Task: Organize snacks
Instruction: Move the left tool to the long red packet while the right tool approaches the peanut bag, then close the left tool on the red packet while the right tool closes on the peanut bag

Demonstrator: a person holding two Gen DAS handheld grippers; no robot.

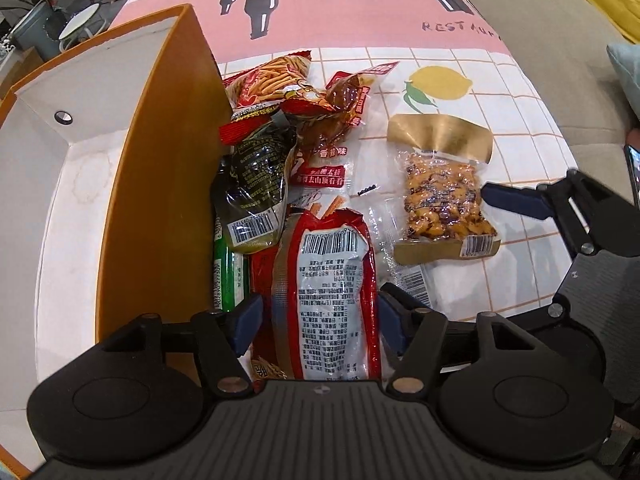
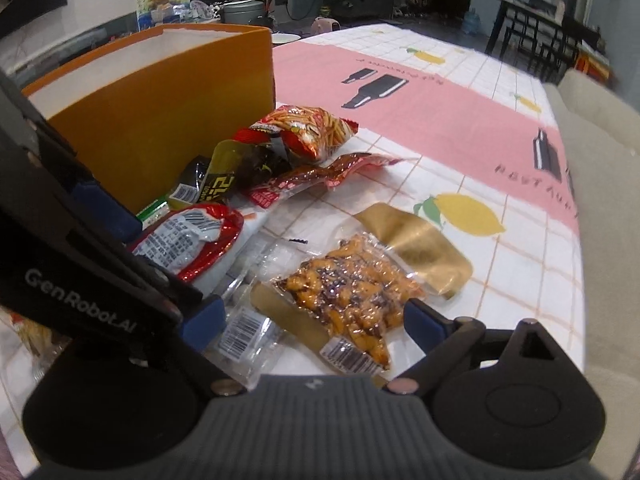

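Both grippers poised over snack packets beside the orange box (image 1: 160,168).
Left gripper (image 1: 316,316) jaws apart astride the red packet (image 1: 332,288), right gripper (image 2: 316,320) jaws apart around the nut packet (image 2: 352,300); next, close and lift.

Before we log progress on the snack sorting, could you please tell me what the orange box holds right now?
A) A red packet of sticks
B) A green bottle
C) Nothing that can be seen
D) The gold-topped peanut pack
C: the left wrist view shows only the bare white floor inside the orange box, while the snacks, among them the peanut pack, lie outside it on the tablecloth.
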